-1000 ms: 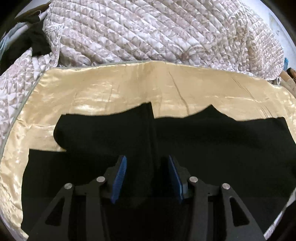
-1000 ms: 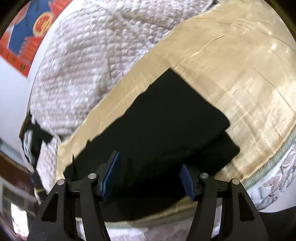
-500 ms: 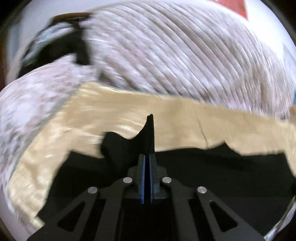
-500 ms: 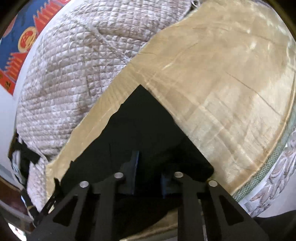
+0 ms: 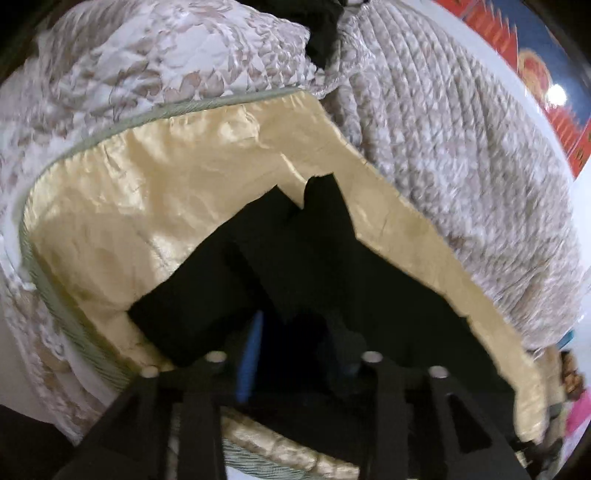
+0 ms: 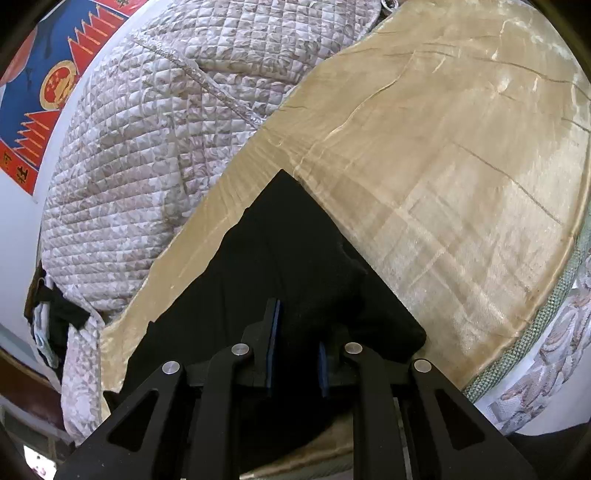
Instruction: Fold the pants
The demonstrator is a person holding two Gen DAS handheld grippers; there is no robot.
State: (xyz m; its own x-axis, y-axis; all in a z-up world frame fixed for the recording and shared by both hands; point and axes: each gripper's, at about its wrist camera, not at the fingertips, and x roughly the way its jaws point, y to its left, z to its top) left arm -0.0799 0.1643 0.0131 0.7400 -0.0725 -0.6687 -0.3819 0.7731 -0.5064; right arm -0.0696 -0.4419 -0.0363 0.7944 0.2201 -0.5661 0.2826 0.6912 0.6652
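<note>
Black pants (image 5: 303,254) lie on a golden satin sheet (image 5: 155,206) on the bed, partly folded and bunched. My left gripper (image 5: 295,350) has its blue pads apart, with a fold of the black cloth lying between and over them. In the right wrist view the pants (image 6: 280,251) form a black triangle pointing away from me. My right gripper (image 6: 295,350) is shut on a thick fold of the pants at their near edge; the pads are held slightly apart by the cloth.
A quilted white-and-beige comforter (image 5: 443,122) is heaped behind the sheet, also in the right wrist view (image 6: 155,129). A dark garment (image 5: 321,29) lies on it. A red and blue poster (image 6: 40,85) hangs on the wall. The bed's green-piped edge (image 6: 546,317) runs at right.
The left gripper went from open to shut on the cloth and now stands partly open, swung to the left. The right gripper closed on the pants' near edge and holds it.
</note>
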